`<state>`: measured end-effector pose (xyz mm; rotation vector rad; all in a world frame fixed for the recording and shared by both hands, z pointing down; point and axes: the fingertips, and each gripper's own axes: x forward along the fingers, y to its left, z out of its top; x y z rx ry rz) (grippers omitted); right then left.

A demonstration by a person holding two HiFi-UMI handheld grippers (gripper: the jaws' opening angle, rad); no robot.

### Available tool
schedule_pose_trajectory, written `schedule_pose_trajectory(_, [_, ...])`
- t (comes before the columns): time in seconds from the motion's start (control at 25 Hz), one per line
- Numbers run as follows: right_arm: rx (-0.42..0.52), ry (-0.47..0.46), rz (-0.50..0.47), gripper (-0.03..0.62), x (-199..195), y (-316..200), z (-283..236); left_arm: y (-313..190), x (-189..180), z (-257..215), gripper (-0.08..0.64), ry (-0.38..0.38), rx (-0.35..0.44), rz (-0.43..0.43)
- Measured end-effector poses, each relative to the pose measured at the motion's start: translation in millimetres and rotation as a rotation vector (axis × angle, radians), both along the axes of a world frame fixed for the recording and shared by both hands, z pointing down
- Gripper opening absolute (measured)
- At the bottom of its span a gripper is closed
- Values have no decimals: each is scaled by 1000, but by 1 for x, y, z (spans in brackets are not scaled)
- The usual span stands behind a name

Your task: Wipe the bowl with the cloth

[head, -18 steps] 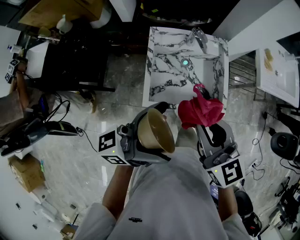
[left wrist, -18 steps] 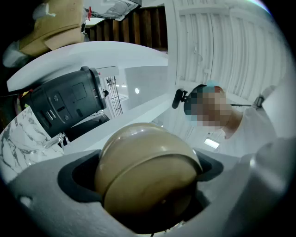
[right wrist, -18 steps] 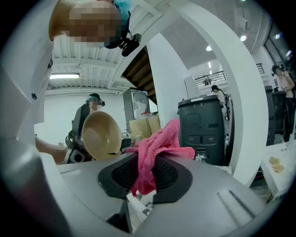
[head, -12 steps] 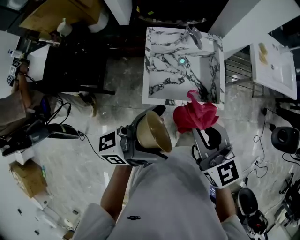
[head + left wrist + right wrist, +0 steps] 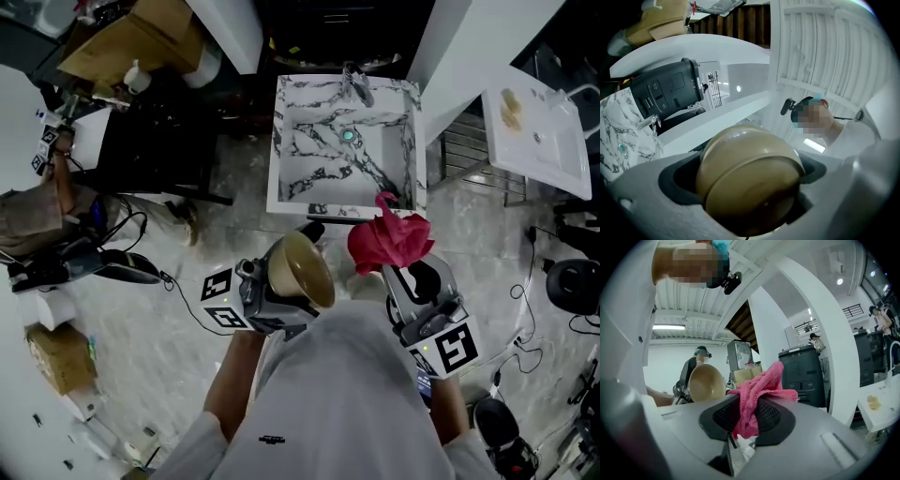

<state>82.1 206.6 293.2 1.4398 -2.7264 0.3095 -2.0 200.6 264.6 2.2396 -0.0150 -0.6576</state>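
At 9 o'clock in the head view, cables [image 5: 127,267] lie on the pale floor [image 5: 187,356]. Just left of centre, your left gripper [image 5: 286,279] has its tongs pinched on the bowl [image 5: 747,173]. The tan bowl is held in the air and tipped on its side. Its underside faces that gripper's camera, and its mouth is turned toward 3 o'clock. At 12 o'clock, beyond both tools, stands the marble sink [image 5: 295,155] with its tap [image 5: 356,82] at the far rim. Just right of the bowl, close to it but not touching, is the pink cloth [image 5: 389,239], bunched up and standing above your right gripper [image 5: 746,418]. That gripper's tongs are pressed onto the cloth, and a fold of it hangs down between them. In the right gripper view the bowl sits at 9 o'clock of the cloth with its hollow open to that camera. At 2 o'clock in the head view a white table [image 5: 544,150] lies well apart from your hands.
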Motion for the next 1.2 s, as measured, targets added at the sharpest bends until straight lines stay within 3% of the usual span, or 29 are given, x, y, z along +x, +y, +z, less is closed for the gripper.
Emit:
schedule_pose_trajectory(0.56, [25,-63,-186,80,34,7,0,13,43,3,603,-28,6,-121])
schedule_pose_trajectory(0.88, [38,-91,-246,80,24,-35,-6,-25,46,11,603,-22,-9,-68])
schedule_pose_trajectory(1.2, [101,-67,-436,80,-40,-97,-27,-104,24,18,603,14,-34,56])
